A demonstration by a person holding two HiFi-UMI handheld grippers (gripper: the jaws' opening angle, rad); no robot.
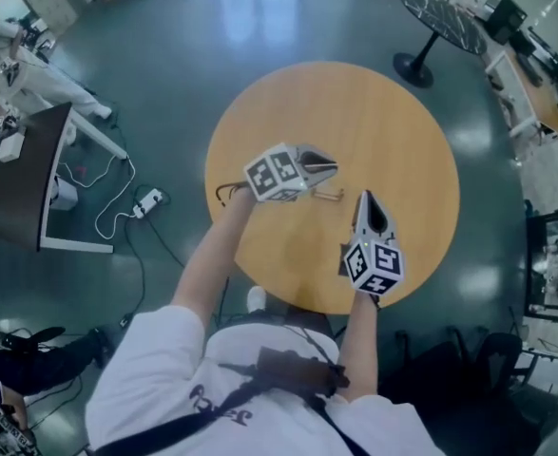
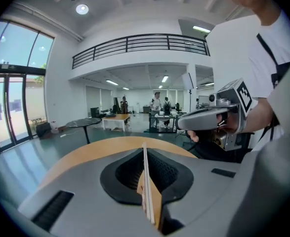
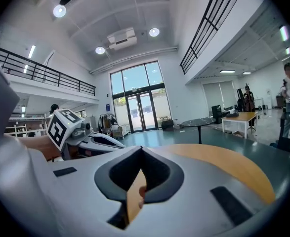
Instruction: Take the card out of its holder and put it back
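Seen from the head view, both tools hang over the round counter (image 1: 402,131) with their noses angled toward each other. That looks like a set-up for working one flat thing between them. The left gripper (image 1: 333,169) points right and the right gripper (image 1: 365,198) points away from the person, near it but apart. A dark cord (image 1: 225,193) loops on the wood behind the left one. A faint outline under its tip may be the holder, but it is too slight to be sure. In the left gripper view the fingers are clenched on a thin pale sheet (image 2: 145,181) seen edge-on, pinched so the rest stays free. Whether it is card, holder or both I cannot tell. In the right gripper view the fingers are drawn together to a narrow slit. No card shows there, only counter wood and a small pinkish patch I cannot identify, so that hand seems free to pinch.
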